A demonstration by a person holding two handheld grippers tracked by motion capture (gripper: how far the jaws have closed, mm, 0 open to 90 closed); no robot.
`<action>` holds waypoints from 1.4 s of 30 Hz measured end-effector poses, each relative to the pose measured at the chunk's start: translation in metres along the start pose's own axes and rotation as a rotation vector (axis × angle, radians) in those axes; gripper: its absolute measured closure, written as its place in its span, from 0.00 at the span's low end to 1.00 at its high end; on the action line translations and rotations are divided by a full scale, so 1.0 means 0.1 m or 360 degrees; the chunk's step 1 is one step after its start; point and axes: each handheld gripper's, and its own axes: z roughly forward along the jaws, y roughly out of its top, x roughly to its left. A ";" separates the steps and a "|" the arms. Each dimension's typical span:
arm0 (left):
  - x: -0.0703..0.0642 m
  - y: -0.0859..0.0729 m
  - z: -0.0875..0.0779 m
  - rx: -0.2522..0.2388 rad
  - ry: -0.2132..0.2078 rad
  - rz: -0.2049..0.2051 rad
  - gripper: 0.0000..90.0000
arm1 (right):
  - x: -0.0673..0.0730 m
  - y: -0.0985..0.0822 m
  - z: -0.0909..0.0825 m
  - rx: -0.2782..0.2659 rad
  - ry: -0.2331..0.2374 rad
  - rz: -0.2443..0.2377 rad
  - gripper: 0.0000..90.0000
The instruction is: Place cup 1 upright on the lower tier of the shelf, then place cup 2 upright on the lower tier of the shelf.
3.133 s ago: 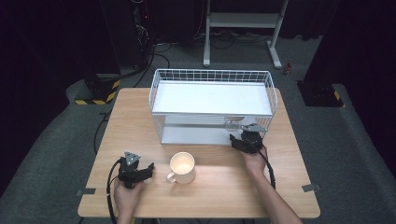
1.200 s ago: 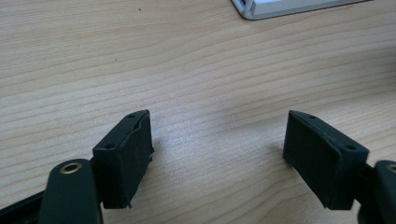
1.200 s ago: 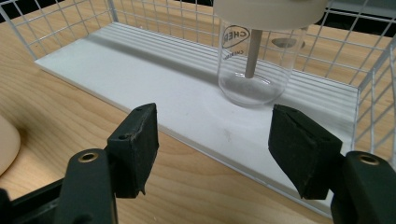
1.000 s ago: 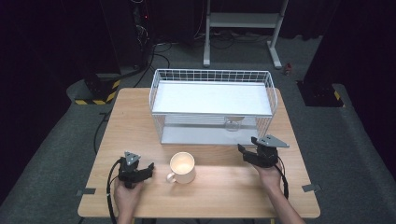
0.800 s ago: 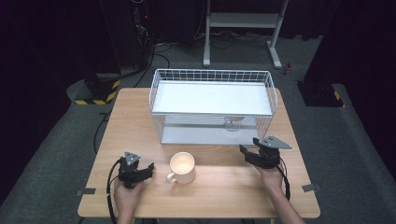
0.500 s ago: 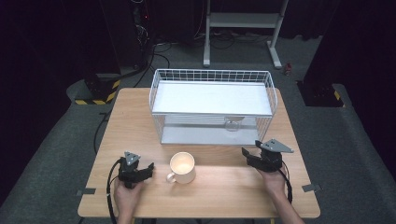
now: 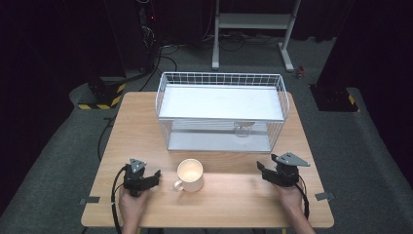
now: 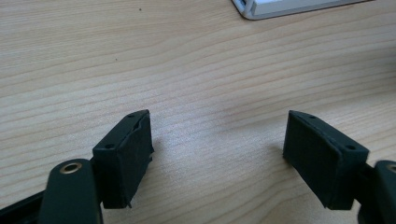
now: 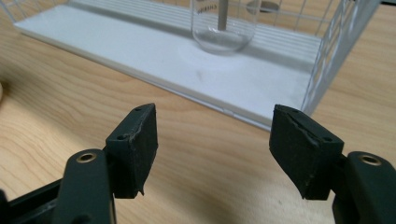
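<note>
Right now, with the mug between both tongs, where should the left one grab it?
Take the mug by its handle. It sticks out at the near-left, toward the left tongs, which stand open on the table beside it. The mug is upright, so come in level from its left and close across the loop.

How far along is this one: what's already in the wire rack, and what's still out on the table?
Done, by the look of it: a clear glass stands on the lower shelf of the wire rack. In hand: nothing; the right gripper and left gripper are both open over bare table. Left: the cream mug sits in front of the rack between the grippers, untouched, probably the next thing to shelve.
</note>
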 end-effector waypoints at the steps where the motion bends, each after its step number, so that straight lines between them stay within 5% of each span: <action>1: 0.00 0.00 0.00 0.0001 -0.0002 0.0001 0.27 | 0.00 -0.02 0.00 0.0016 -0.0004 -0.0007 0.36; 6: 0.00 0.00 0.00 0.0002 -0.0002 0.0001 0.27 | -0.03 -0.12 0.04 0.0083 -0.0017 0.0026 0.36; 19: -0.01 0.00 0.00 0.0000 0.0000 -0.0004 0.27 | -0.04 -0.17 0.09 0.0183 -0.0036 -0.0039 0.34; 26: 0.00 0.00 0.00 0.0002 0.0001 -0.0004 0.27 | -0.11 -0.27 0.06 0.0305 -0.0051 -0.0050 0.32; 42: 0.03 0.00 -0.04 0.0050 -0.0112 0.0029 0.17 | -0.12 -0.27 0.06 0.0323 -0.0060 -0.0017 0.28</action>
